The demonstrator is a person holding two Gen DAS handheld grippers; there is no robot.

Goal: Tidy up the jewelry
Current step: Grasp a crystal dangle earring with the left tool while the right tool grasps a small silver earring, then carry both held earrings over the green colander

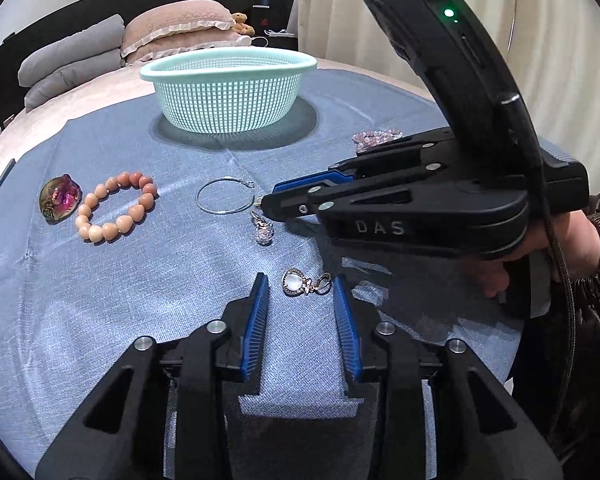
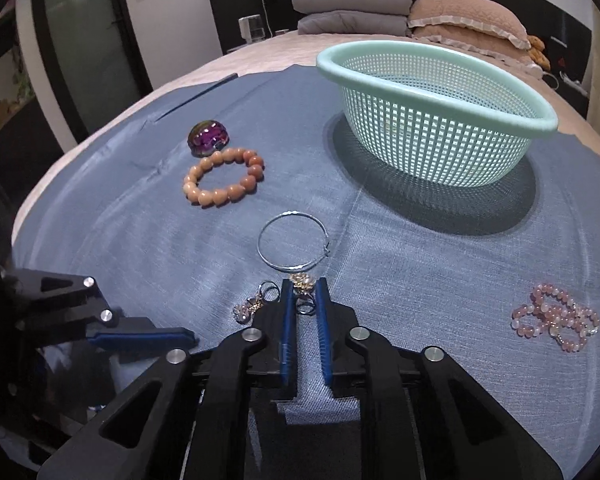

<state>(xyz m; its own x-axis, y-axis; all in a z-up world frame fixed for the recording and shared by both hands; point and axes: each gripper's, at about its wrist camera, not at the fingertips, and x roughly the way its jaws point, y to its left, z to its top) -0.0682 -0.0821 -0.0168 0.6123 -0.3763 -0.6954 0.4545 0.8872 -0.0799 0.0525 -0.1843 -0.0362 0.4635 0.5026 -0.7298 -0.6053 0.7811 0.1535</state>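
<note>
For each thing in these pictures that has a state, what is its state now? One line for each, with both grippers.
Left gripper: open, white-stone pendant lies between its fingertips.
Right gripper: nearly shut around a small ring.
Basket: upright, looks empty.
Orange bead bracelet: flat on the cloth, round.
Silver hoop: flat on the cloth.
Pink bead bracelet: bunched up.
Purple stone: on the cloth, untouched.

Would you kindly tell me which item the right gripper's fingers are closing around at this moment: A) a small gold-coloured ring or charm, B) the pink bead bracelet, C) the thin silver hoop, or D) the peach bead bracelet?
A: in the right wrist view the right gripper has its narrowed fingers on either side of the small gold charm, just short of the silver hoop.
</note>
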